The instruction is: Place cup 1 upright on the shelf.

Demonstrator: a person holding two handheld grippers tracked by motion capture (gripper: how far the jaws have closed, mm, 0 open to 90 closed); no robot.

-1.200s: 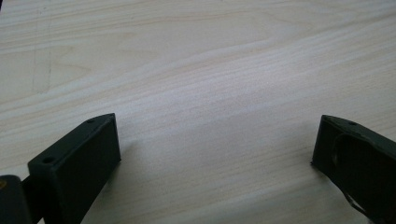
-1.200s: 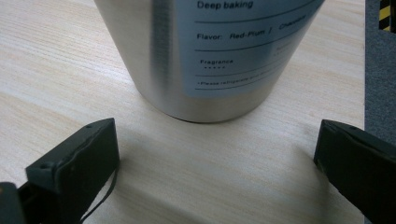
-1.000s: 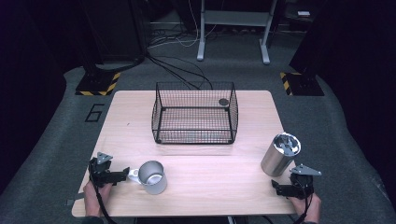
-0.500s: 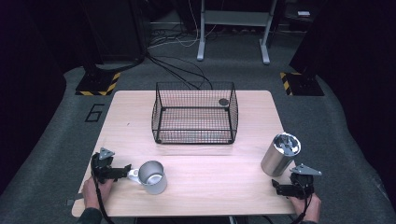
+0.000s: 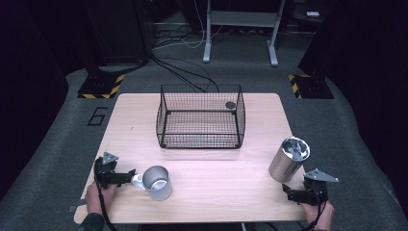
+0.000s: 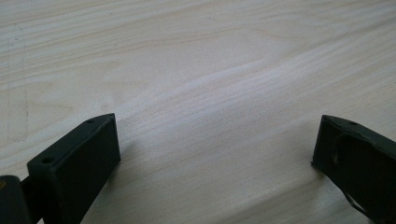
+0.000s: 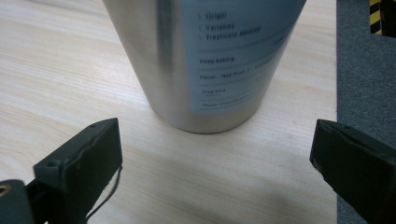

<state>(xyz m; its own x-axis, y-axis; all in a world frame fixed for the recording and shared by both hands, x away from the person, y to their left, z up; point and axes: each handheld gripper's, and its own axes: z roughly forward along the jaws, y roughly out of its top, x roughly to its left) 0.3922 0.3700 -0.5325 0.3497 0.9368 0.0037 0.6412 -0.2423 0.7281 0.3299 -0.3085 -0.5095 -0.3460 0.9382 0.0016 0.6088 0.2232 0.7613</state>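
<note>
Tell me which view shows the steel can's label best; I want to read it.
The right gripper view: the steel can stands close, its label facing the camera, print blurred. The high view shows its top and side, no label.

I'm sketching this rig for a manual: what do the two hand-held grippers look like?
Both are black. The left hand-held gripper and the right hand-held gripper each carry a grey three-cornered plate on top and trail a black cable. Each has two blocky black jaws with small holes near the tips, seen in the gripper views.
</note>
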